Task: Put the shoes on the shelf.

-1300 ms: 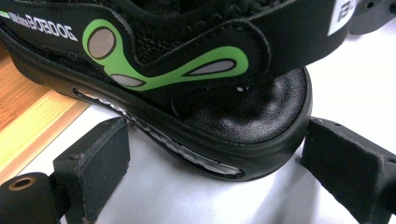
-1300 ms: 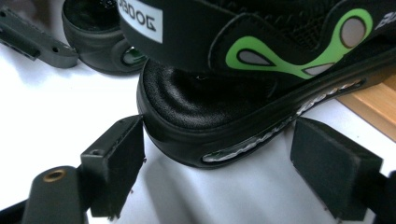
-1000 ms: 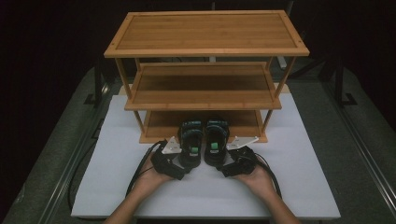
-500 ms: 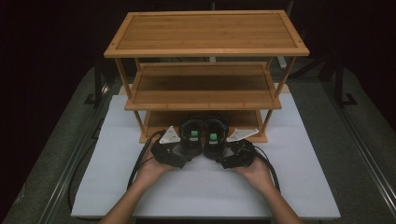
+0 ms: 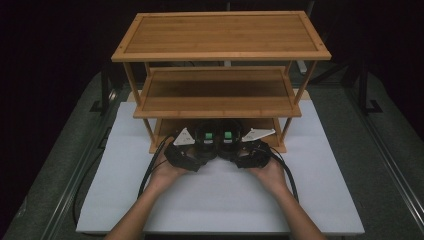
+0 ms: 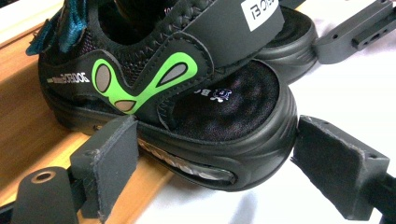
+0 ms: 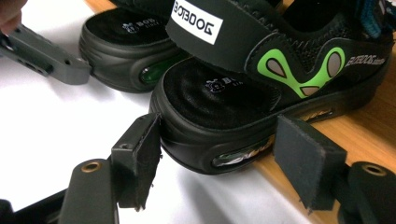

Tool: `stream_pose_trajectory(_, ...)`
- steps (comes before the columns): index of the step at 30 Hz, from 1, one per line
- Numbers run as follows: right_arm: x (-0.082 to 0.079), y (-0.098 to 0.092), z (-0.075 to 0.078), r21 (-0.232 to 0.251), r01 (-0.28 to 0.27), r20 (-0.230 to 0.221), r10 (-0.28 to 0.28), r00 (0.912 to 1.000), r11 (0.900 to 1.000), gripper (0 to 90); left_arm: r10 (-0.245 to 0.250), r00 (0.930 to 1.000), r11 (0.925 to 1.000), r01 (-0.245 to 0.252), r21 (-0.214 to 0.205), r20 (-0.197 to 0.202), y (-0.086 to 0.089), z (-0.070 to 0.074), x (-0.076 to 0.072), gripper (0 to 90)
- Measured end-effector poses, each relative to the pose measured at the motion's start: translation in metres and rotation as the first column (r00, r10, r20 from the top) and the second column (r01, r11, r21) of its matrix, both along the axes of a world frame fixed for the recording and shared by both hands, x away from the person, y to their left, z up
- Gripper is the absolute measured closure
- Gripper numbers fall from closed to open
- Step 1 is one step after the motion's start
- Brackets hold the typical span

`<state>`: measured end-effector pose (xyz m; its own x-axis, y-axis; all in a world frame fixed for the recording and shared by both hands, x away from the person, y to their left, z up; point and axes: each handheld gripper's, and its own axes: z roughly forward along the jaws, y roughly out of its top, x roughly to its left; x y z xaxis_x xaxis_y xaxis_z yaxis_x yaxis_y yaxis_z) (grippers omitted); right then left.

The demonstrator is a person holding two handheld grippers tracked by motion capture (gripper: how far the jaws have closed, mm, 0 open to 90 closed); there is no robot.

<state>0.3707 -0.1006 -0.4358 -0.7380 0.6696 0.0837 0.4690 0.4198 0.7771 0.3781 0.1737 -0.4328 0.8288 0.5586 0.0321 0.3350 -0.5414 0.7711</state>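
Both forearms reach forward side by side, palms cupped under the tools. The left gripper [image 5: 187,152] and right gripper [image 5: 252,152] sit close together, angled slightly inward. Each one's fingers [image 6: 109,161] stand apart; the right gripper's have just been closing.

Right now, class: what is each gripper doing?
Left gripper: jaws around the left shoe's heel, closing, not clearly gripping.
Right gripper: jaws around the right shoe's heel, closing, not clearly gripping.

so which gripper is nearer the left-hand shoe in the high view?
Left. The left gripper has its fingers either side of that shoe; the right gripper straddles the other shoe beside it.
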Motion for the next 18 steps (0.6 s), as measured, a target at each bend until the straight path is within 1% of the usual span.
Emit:
stream_pose_trajectory(1, 0.002, 0.0, 0.0, 0.001, 0.0, 0.001, 0.0, 1.0, 1.0, 32.2, 0.003, 1.0, 1.0, -0.003, -0.004, -0.001, 0.0, 0.0, 0.001, 14.0)
stream_pose_trajectory(2, 0.003, 0.0, 0.0, 0.0, 0.003, 0.001, -0.003, 1.0, 1.0, 32.3, 0.003, 1.0, 1.0, -0.003, 0.002, -0.002, 0.0, 0.0, 0.004, 14.0)
stream_pose_trajectory(4, 0.007, 0.0, -0.001, -0.006, 0.003, 0.006, -0.003, 1.0, 1.0, 32.3, 0.01, 0.9999, 0.9999, -0.01, -0.006, -0.006, -0.001, 0.0, 0.007, 14.0)
stream_pose_trajectory(6, 0.01, 0.001, -0.001, -0.001, 0.011, 0.007, -0.011, 0.9999, 0.9999, 32.4, 0.019, 0.9998, 0.9998, -0.019, 0.0, -0.005, -0.001, -0.001, 0.011, 14.1)
stream_pose_trajectory(9, 0.013, 0.002, -0.002, -0.011, 0.016, 0.01, -0.016, 0.9998, 0.9998, 32.5, 0.035, 0.9994, 0.9992, -0.035, 0.018, -0.009, 0.0, -0.004, 0.017, 14.1)
stream_pose_trajectory(10, 0.014, 0.002, -0.002, -0.007, 0.019, 0.01, -0.019, 0.9998, 0.9998, 32.5, 0.045, 0.9989, 0.9985, -0.045, 0.031, -0.012, 0.001, -0.006, 0.019, 14.6)
stream_pose_trajectory(11, 0.015, 0.002, -0.003, -0.005, 0.02, 0.011, -0.02, 0.9997, 0.9998, 32.5, 0.051, 0.9985, 0.9983, -0.05, 0.031, -0.02, 0.003, -0.008, 0.022, 15.3)
stream_pose_trajectory(12, 0.016, 0.003, -0.003, -0.006, 0.022, 0.01, -0.022, 0.9997, 0.9997, 32.5, 0.062, 0.9971, 0.9981, -0.062, 0.0, -0.044, 0.006, -0.011, 0.026, 15.7)
stream_pose_trajectory(14, 0.018, 0.003, -0.003, -0.009, 0.026, 0.011, -0.025, 0.9996, 0.9996, 32.5, 0.08, 0.9945, 0.9964, -0.082, -0.023, -0.068, 0.008, -0.013, 0.028, 15.6)
stream_pose_trajectory(15, 0.019, 0.004, -0.003, -0.009, 0.027, 0.011, -0.027, 0.9996, 0.9996, 32.6, 0.081, 0.9942, 0.9964, -0.082, -0.021, -0.071, 0.009, -0.013, 0.03, 15.6)
stream_pose_trajectory(16, 0.02, 0.004, -0.003, -0.008, 0.029, 0.01, -0.029, 0.9995, 0.9995, 32.5, 0.077, 0.9952, 0.9968, -0.078, -0.018, -0.06, 0.01, -0.013, 0.032, 15.6)
stream_pose_trajectory(18, 0.022, 0.004, -0.004, -0.01, 0.027, 0.016, -0.027, 0.9995, 0.9996, 32.6, 0.077, 0.9952, 0.9969, -0.078, -0.01, -0.06, 0.009, -0.013, 0.033, 15.6)
